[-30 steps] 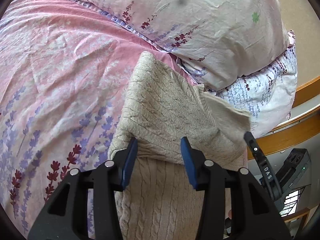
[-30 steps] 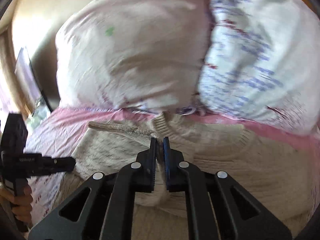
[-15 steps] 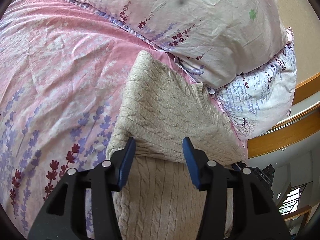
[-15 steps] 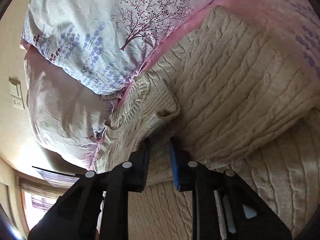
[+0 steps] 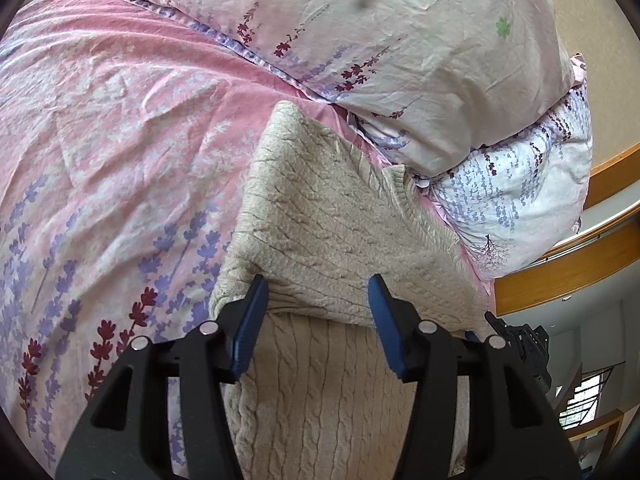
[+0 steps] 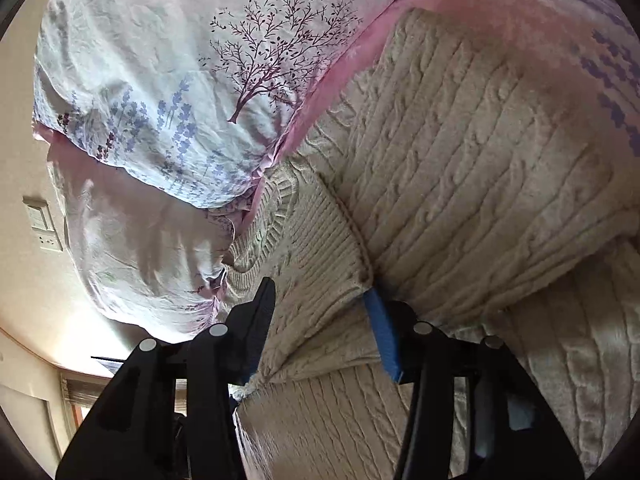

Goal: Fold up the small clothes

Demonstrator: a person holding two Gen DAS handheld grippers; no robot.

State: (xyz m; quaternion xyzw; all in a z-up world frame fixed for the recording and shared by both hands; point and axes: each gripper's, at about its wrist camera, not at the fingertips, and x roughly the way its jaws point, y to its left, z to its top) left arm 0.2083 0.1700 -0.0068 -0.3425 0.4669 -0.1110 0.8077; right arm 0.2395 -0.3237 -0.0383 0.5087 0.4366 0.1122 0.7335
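Observation:
A beige cable-knit sweater (image 5: 320, 216) lies on the pink floral bedsheet (image 5: 120, 140), its upper part folded over the lower part. My left gripper (image 5: 316, 296) is open and empty, its blue pads just above the fold edge. In the right wrist view the sweater (image 6: 480, 152) fills the right side, and a ribbed sleeve cuff (image 6: 316, 240) lies folded across it. My right gripper (image 6: 320, 296) is open around the cuff, which rests between the jaws without being pinched. The right gripper's body shows in the left wrist view (image 5: 520, 340).
Two floral pillows (image 5: 400, 32) (image 5: 516, 196) lie just beyond the sweater at the head of the bed. A wooden bed frame (image 5: 580, 264) runs at the right. A wall with a switch plate (image 6: 42, 220) is behind the pillows.
My right gripper carried the sleeve over the sweater, laid it down and opened from shut to wide. The raised sleeve flap has dropped flat. My left gripper has stayed open in place.

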